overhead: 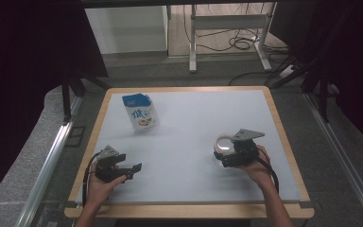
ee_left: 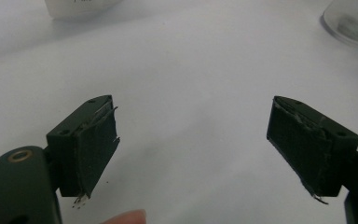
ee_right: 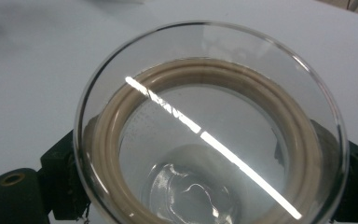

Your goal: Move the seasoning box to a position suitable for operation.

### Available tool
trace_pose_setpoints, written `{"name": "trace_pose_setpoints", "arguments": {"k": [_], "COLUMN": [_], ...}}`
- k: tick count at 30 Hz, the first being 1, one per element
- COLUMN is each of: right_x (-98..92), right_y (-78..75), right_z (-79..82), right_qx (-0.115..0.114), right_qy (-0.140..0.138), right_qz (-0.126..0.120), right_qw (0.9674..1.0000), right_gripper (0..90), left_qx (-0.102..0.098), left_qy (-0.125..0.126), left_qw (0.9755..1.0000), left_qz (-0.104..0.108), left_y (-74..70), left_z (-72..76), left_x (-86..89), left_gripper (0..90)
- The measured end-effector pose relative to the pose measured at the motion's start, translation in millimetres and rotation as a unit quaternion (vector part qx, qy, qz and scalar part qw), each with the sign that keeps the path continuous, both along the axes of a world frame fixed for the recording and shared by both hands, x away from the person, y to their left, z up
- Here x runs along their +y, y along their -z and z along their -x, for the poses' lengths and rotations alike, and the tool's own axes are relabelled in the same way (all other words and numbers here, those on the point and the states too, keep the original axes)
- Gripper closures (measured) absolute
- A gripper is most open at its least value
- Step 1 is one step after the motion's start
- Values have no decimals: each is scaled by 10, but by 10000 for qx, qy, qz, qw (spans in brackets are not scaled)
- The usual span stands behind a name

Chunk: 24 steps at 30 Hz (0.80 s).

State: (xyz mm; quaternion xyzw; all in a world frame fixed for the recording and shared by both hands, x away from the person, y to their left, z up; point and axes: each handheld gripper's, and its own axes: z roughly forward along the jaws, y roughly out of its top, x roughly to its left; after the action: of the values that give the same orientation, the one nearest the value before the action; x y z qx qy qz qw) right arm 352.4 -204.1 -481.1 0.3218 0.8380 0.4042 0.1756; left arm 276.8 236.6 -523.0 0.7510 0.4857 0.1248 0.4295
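On the white table [overhead: 189, 142], a glass jar [ee_right: 209, 135] is clamped by the right gripper [overhead: 228, 153]; the left gripper [overhead: 131, 171] is held with jaws apart, empty

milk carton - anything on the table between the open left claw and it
Nothing visible does. The left claw sits open near the table's front left, the milk carton stands farther back, and only bare white surface lies between them. The glass jar is off to the right, in the right claw.
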Motion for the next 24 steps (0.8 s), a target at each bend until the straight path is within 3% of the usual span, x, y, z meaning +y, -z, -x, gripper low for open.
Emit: {"name": "trace_pose_setpoints", "arguments": {"k": [2, 10, 14, 18, 21, 24], "right_x": [4, -50, -45, -179, -311, -427], "right_y": [16, 68, 46, -77, -161, -272], "right_z": [7, -29, -13, 93, 214, 292], "right_qx": [25, 15, 27, -127, -320, -307], "right_qy": [-19, -362, -167, 48, 247, 615], "right_qz": [37, -207, -290, -895, -1319, -1463], "right_qw": [10000, 9991, 9994, 9959, 9904, 9868], "right_gripper": [115, 110, 49, 47, 131, 211], "left_qx": [-7, 0, -9, -39, -37, -70], "left_qy": [-11, 18, 95, 142, 117, 96], "left_qw": [10000, 10000, 9999, 9999, 9999, 9999], "left_qz": [4, 8, 44, 52, 104, 107], "left_y": [2, 2, -10, -17, -24, -31], "left_z": [-2, -4, -18, 0, 9, 20], "left_x": [3, -13, -29, -17, 10, 28], "left_gripper": [161, 161, 161, 160, 160, 158]}}
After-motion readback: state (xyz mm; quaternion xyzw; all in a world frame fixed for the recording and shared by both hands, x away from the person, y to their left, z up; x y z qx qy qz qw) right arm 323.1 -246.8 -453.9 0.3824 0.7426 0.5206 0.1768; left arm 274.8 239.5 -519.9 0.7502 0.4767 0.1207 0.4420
